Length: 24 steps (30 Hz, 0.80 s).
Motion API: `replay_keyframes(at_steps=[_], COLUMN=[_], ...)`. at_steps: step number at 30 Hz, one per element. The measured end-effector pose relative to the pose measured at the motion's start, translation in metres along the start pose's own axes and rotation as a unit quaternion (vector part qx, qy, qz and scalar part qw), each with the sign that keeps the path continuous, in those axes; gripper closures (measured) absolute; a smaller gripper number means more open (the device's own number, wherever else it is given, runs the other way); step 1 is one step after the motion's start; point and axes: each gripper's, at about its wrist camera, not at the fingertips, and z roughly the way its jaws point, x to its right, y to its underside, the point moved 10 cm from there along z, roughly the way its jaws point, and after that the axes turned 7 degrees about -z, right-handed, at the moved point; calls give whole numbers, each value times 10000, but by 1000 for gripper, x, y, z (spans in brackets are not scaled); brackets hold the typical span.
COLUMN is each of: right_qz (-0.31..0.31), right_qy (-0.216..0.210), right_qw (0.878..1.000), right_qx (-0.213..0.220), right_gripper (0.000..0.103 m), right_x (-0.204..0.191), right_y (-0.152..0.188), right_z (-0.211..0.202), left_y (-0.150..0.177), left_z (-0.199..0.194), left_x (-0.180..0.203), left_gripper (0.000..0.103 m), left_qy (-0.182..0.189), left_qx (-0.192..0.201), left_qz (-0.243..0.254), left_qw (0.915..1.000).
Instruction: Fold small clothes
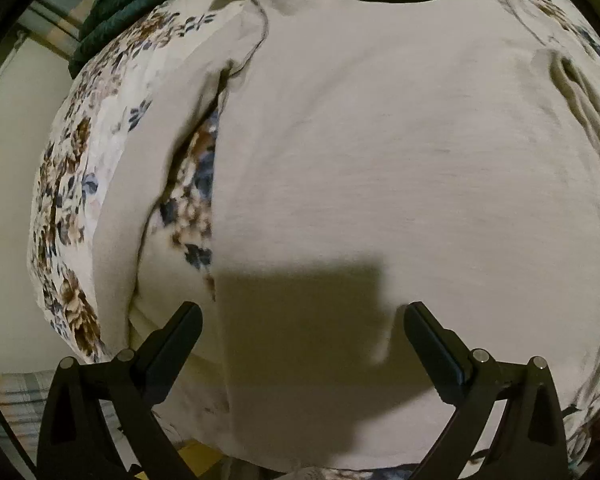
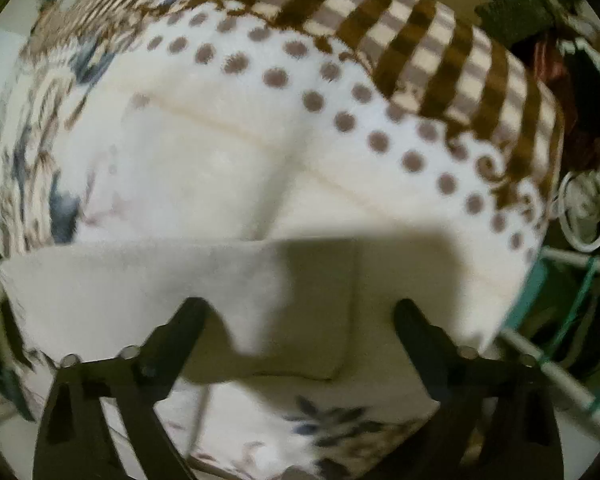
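A cream long-sleeved top (image 1: 380,160) lies spread flat on a floral bedsheet (image 1: 72,168), its left sleeve (image 1: 156,152) folded down along its side and a dark collar at the far edge. My left gripper (image 1: 300,312) is open and empty, hovering over the top's near hem. In the right wrist view, a cream piece of the same garment (image 2: 160,280) lies in front of my right gripper (image 2: 300,308), which is open and empty just above its near edge. The view is blurred.
A dark green knitted cloth (image 1: 112,4) lies at the far left of the bed. A dotted white and brown striped blanket (image 2: 420,64) lies beyond the garment. A white metal bed rail (image 2: 560,380) and a small white fan (image 2: 584,212) are at right.
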Motion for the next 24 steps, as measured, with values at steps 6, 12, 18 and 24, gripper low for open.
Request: replay_keyframes(at_steps=[6,12,18,24], right_qz=[-248,-1651,-2120,203], right_qy=[-34,-41,-254,24], right_qw=[9985,9831,9764,9993], right_qx=[483,796,318,312], right_gripper=[102,103,100,39], right_x=[-29,-142,-196,-33], right_y=[-3,35,102,44], right_z=[-27,-89,-103,-58], left_y=[-10,-7,5,5], left_z=[-5,-15,-8,9], left_x=[-27,-78,-137,-170], left_gripper=[0,0,0,0], left_qy=[81,74,-17,-49], left_qx=[43,86,-40,-18], left_qz=[-331,-773,-1125,-1315], left_qw=[9994,9969,9936,9913])
